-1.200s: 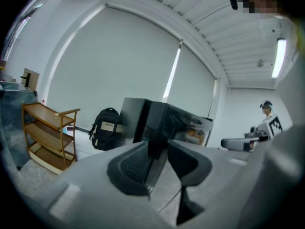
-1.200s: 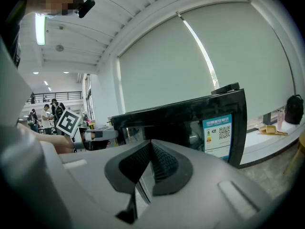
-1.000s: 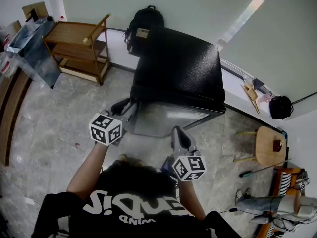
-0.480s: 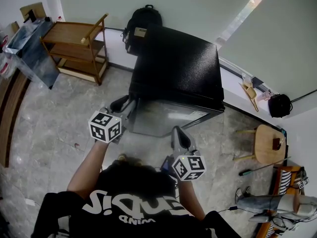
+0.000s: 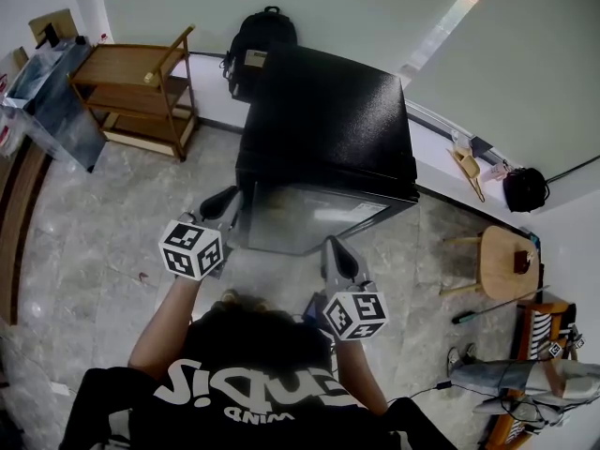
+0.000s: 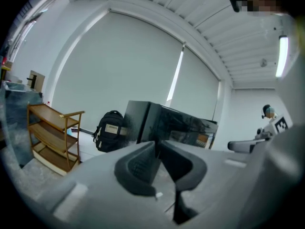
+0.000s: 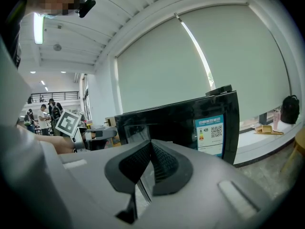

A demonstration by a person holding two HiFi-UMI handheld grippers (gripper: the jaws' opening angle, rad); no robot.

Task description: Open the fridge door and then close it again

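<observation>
A black fridge [image 5: 328,120] stands in the middle of the floor, its glossy door [image 5: 300,218] facing me. My left gripper [image 5: 228,204] is at the door's left edge. In the left gripper view its jaws [image 6: 157,144] have just been closing, and the fridge's [image 6: 143,123] door edge runs down into the narrow gap left between the pads. My right gripper [image 5: 337,249] hangs in front of the door, a little apart from it. Its pads [image 7: 151,144] meet at the tips with nothing between them, and the fridge [image 7: 190,118] with its energy label stands beyond.
A wooden shelf cart [image 5: 141,92] stands to the left of the fridge, a black backpack [image 5: 258,31] behind it. A round wooden stool [image 5: 506,265] is at the right, and a black bag [image 5: 523,188] sits on the window ledge. A plastic-covered object [image 5: 52,92] is at far left.
The left gripper stays at the door's left edge and its marker cube has slid slightly down and left. The right gripper has kept still. The fridge door looks the same.
</observation>
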